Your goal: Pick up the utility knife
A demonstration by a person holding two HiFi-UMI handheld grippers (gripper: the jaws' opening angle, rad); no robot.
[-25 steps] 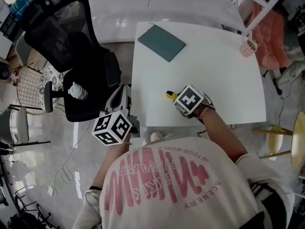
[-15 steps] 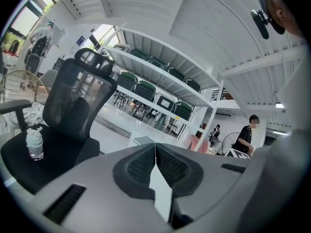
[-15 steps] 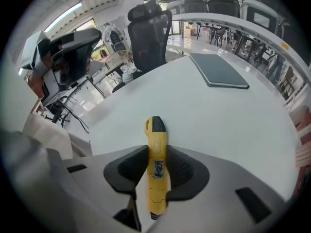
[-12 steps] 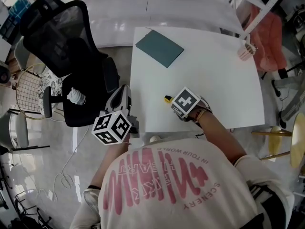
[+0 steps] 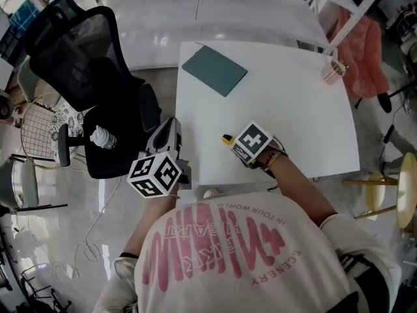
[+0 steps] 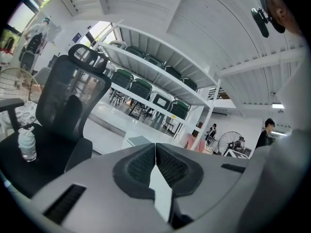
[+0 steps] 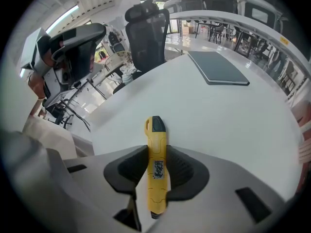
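Right, the yellow utility knife (image 7: 156, 174) runs lengthwise between the pads of my right tongs (image 7: 156, 150). They are clamped on its body from both sides, and its black-capped end pokes out past them toward the white counter (image 5: 293, 109), near the front-left corner. My left tongs (image 6: 155, 149) are pressed together with nothing in them, off the counter's edge beside the black office chair (image 5: 78, 64). A teal pad (image 5: 214, 70) lies at the counter's far-left corner.
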